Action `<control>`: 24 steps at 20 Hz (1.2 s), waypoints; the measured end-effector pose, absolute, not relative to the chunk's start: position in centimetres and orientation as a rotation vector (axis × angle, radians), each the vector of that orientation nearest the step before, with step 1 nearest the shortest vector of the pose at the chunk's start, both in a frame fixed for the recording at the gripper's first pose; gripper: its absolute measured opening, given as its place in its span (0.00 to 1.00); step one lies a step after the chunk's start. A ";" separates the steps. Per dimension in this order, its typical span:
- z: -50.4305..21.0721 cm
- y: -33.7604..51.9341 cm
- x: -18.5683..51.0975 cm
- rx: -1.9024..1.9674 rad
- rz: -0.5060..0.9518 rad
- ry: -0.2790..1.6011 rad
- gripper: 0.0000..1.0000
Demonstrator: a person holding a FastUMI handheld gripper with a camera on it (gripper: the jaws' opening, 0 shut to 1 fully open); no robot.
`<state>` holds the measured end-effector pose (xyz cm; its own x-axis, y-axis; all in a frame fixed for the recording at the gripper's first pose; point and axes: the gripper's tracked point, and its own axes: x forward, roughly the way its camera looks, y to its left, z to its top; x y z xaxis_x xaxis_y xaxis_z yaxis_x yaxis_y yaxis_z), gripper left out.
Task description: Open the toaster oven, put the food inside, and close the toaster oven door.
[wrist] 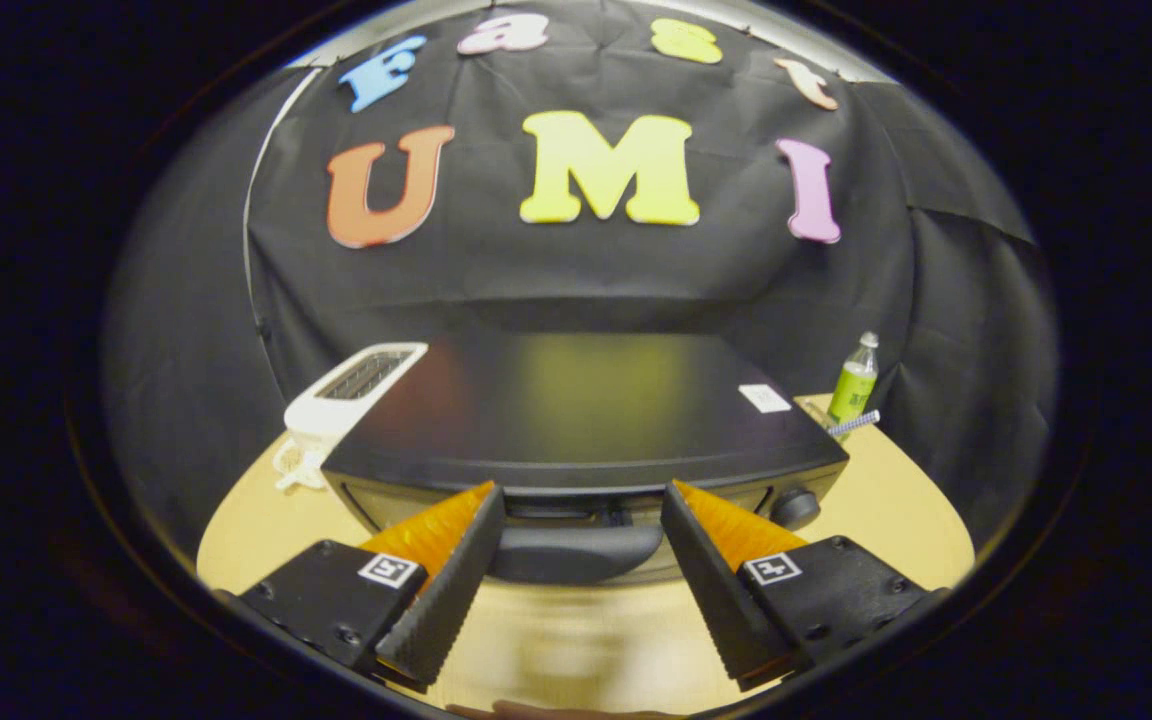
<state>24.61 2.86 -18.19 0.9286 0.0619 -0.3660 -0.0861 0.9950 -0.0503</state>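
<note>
Ribbed gripper fingers spread beside toaster oven's curved handle.

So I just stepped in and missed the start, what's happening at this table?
A person is holding a two-finger gripper up to a black toaster oven on a round wooden table. Its fingers are open, one to each side of the oven's dark door handle, not pressing on it. The door looks shut, so the opening step seems not yet done. A white slot toaster stands beside the oven, and a green plastic bottle stands on the other side.
</note>
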 end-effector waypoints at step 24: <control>-27.4 0.9 13.6 -0.025 0.081 0.431 1.00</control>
